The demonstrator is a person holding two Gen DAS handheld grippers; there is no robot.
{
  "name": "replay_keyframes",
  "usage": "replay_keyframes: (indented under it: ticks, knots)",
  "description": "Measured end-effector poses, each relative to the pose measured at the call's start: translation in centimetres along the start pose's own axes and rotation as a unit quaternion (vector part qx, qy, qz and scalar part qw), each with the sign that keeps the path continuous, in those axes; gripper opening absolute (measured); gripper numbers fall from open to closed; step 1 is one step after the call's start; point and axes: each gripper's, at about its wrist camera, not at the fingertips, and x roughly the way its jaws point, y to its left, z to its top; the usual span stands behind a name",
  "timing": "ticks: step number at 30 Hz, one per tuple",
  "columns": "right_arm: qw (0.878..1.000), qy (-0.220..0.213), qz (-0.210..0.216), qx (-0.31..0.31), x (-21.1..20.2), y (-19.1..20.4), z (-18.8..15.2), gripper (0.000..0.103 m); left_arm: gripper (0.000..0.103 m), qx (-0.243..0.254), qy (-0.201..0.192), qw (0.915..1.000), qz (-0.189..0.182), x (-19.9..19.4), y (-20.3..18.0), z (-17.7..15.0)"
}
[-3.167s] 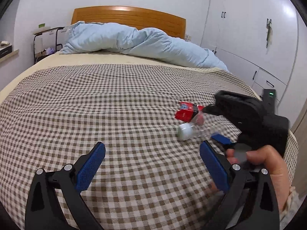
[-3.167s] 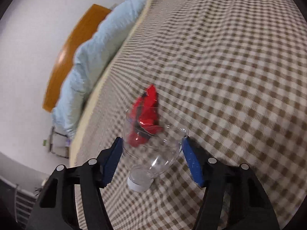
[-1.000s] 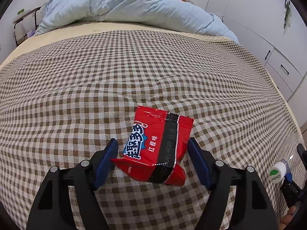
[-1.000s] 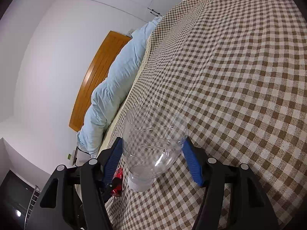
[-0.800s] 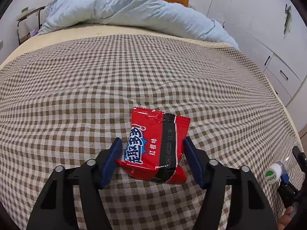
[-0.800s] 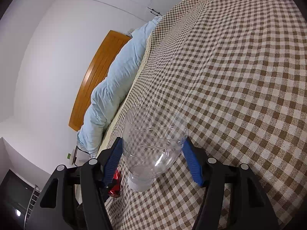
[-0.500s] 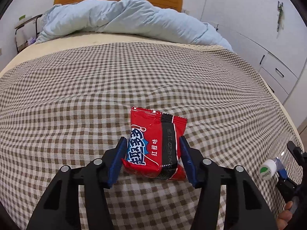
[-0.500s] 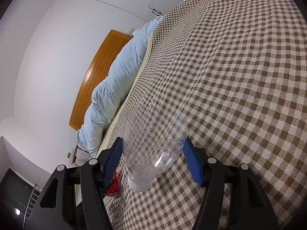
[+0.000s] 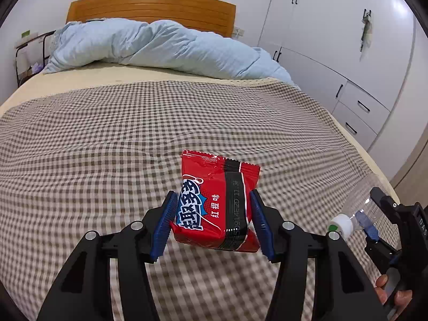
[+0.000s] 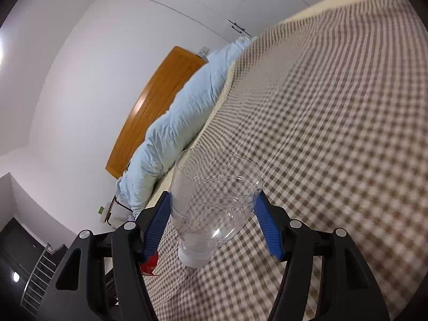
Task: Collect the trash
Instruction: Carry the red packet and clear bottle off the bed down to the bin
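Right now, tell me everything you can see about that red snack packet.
The red snack packet is a glossy, puffy foil pouch with crimped ends, blue-and-white lettering and a black band with a printed code. It looks sealed. It sits upright, slightly tilted, between the blue pads of the left gripper, which press its two sides, above the checked bedspread. Only the pads touch it.

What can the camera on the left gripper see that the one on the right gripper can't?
Only the left view shows the red snack packet's printed front, squeezed in the left gripper, plus the drawers. Only the right view shows the clear bottle head-on, clamped in the right gripper. Both show the checked bedspread, blue duvet and wooden headboard.
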Motion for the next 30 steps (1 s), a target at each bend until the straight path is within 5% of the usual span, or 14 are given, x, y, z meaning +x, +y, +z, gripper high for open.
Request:
replay_keyframes:
  ticks: [16,30]
  knots:
    - [0.999,-0.006,0.009,-0.035,-14.5,2.2,-0.1,0.062,0.052,0.023,-0.023,0.9994,-0.012,-13.8,-6.9,-4.1]
    - [0.997,0.008,-0.006,-0.078,-23.8,1.9,-2.7,0.062,0.052,0.040,-0.023,0.9986,-0.027,-20.7,-11.3,-9.1]
